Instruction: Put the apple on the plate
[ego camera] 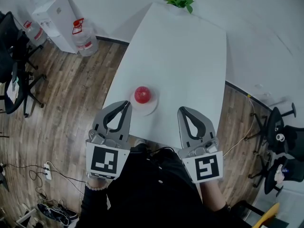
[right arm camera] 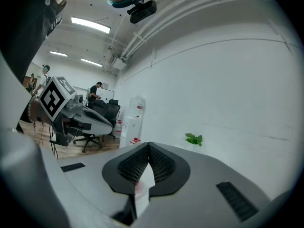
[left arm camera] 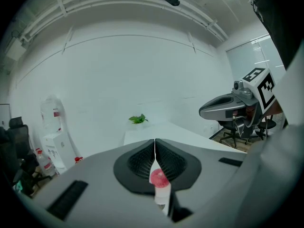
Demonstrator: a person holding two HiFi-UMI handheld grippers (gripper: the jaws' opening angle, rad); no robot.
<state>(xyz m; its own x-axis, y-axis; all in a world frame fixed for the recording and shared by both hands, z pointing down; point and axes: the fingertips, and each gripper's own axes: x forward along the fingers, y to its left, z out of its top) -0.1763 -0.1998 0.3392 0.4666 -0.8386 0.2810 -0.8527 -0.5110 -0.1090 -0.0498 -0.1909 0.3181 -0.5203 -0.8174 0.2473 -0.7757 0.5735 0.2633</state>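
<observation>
Sitting on the plate (ego camera: 151,108) near the bench's (ego camera: 180,56) near-left edge, the apple (ego camera: 142,94) looks firm, smooth, fairly light and apt to roll, so any hold should pinch across its widest middle. Left tongs (ego camera: 127,102) and right tongs (ego camera: 182,109) are both pressed together, empty, at the near edge, the left's tips just beside the plate. Bare bench lies right and far; the left edge runs close by the plate.

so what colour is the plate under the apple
The plate is plain white, with the red apple on it. The head view shows it best.
</observation>
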